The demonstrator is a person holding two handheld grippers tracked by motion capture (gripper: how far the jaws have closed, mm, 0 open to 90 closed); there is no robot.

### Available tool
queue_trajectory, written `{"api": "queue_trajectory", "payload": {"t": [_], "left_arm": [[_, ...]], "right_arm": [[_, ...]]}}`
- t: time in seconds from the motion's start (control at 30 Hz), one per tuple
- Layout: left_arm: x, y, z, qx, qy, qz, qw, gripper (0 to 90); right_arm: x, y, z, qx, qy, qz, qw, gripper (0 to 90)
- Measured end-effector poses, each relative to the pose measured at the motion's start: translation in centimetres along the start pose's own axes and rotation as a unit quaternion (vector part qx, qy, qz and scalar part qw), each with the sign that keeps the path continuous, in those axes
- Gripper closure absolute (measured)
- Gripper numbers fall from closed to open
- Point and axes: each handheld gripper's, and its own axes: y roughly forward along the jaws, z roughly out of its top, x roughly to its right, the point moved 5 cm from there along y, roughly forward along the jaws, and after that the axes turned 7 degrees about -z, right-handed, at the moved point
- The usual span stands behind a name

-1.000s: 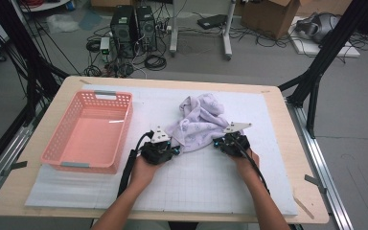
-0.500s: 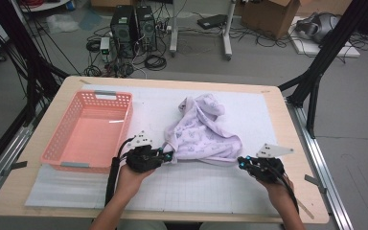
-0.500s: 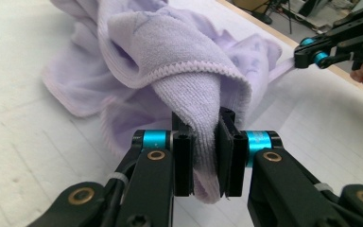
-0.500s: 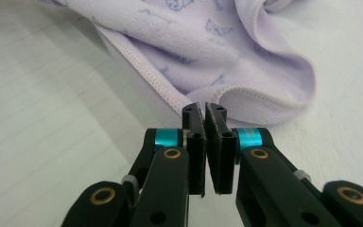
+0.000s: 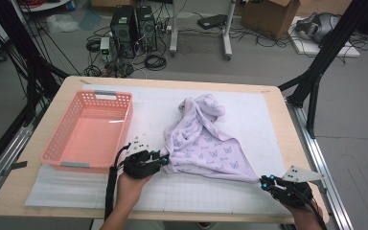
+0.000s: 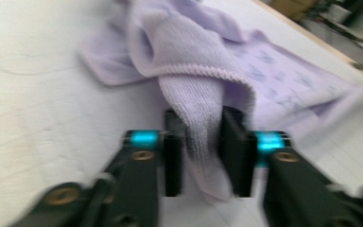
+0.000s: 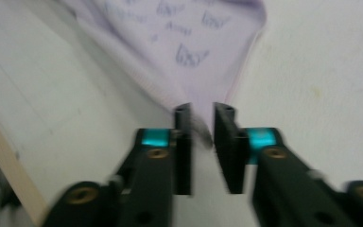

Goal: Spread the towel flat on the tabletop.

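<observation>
You had a pale lilac cloth (image 5: 206, 146) with small printed figures lying at the centre of the high view, spread toward the lower right, bunched at its upper end.

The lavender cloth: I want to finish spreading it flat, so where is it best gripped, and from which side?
Probably the bunched far end of the lavender cloth, still heaped in folds at the table's middle. Its raised hem edge gives the fingers something to pinch. Come from the far side, low over the white mat, and pull away from the near edge, which already lies spread flat.
</observation>
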Motion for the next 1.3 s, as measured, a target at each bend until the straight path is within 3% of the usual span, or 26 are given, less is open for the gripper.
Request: {"api": "queue_trajectory", "payload": {"t": [0.03,0.1,0.2,0.27,0.33,0.4,0.43,0.5,0.6,0.67,0.7,0.77,0.83,0.93,1.03,1.13,1.2,1.3], "left_arm": [[0.2,0.0,0.2,0.009,-0.009,-0.011,0.9998,59.2],[0.8,0.0,0.1,0.006,-0.009,-0.022,0.9997,50.2],[1.6,0.8,-0.7,-0.036,0.007,-0.032,0.9988,42.8],[1.7,1.4,-1.2,-0.054,0.022,-0.019,0.9981,42.8],[1.6,2.0,-1.5,-0.061,0.024,-0.019,0.9976,51.8],[1.4,2.4,-1.4,-0.06,0.031,-0.016,0.9976,69.8],[1.3,2.5,-1.2,-0.058,0.038,-0.013,0.9975,74.7],[0.8,2.4,-0.3,-0.047,0.037,-0.009,0.9981,76.6],[-0.1,2.5,1.2,-0.035,0.028,-0.003,0.999,76.9],[-0.4,2.7,2.2,-0.027,0.032,0.002,0.9991,76.9],[-0.6,2.9,2.6,-0.022,0.034,0.004,0.9992,76.9],[-1.0,3.3,3.5,-0.019,0.036,0.012,0.9991,77.0],[-1.7,3.7,4.2,-0.012,0.034,0.025,0.9991,76.9],[-2.8,4.6,4.7,-0.005,0.034,0.036,0.9988,75.9],[-3.5,5.4,4.7,0.006,0.053,0.054,0.9972,74.6],[-4.1,5.8,4.4,0.0,0.048,0.071,0.9963,66.0],[-4.1,5.6,4.3,-0.007,0.044,0.069,0.9966,58.7],[-3.5,4.5,4.2,0.005,0.057,0.067,0.9961,54.9]], "right_arm": [[0.0,-0.1,0.4,0.012,0.012,-0.001,0.9999,68.8],[0.1,-0.2,1.4,0.036,0.025,0.0,0.999,62.8],[0.3,1.0,2.9,0.047,0.02,-0.012,0.9986,57.2],[0.4,2.9,3.7,0.038,0.013,-0.018,0.999,55.3],[0.0,5.3,4.4,0.023,0.01,-0.002,0.9997,51.9],[-0.9,7.7,5.4,0.002,-0.003,0.018,0.9998,49.7],[-1.6,8.7,6.0,-0.003,-0.013,0.031,0.9994,49.8],[-2.7,10.6,7.2,-0.009,-0.029,0.049,0.9983,50.4],[-3.8,13.4,7.9,-0.044,-0.048,0.053,0.9965,55.6],[-3.9,14.1,8.4,-0.029,-0.051,0.061,0.9964,72.8],[-3.9,14.2,8.5,-0.026,-0.059,0.066,0.9957,88.4],[-3.9,14.4,8.6,-0.022,-0.075,0.067,0.9947,89.0],[-3.1,14.5,8.9,-0.01,-0.069,0.043,0.9967,89.3],[-0.8,14.3,9.8,0.03,-0.02,-0.006,0.9993,89.3],[1.0,14.3,10.8,0.046,0.0,-0.066,0.9968,89.3],[2.3,14.6,11.2,0.037,-0.005,-0.133,0.9905,89.2],[3.2,15.0,11.0,0.028,0.015,-0.146,0.9888,89.1],[3.3,14.9,10.6,0.023,0.033,-0.145,0.9886,81.6]]}}
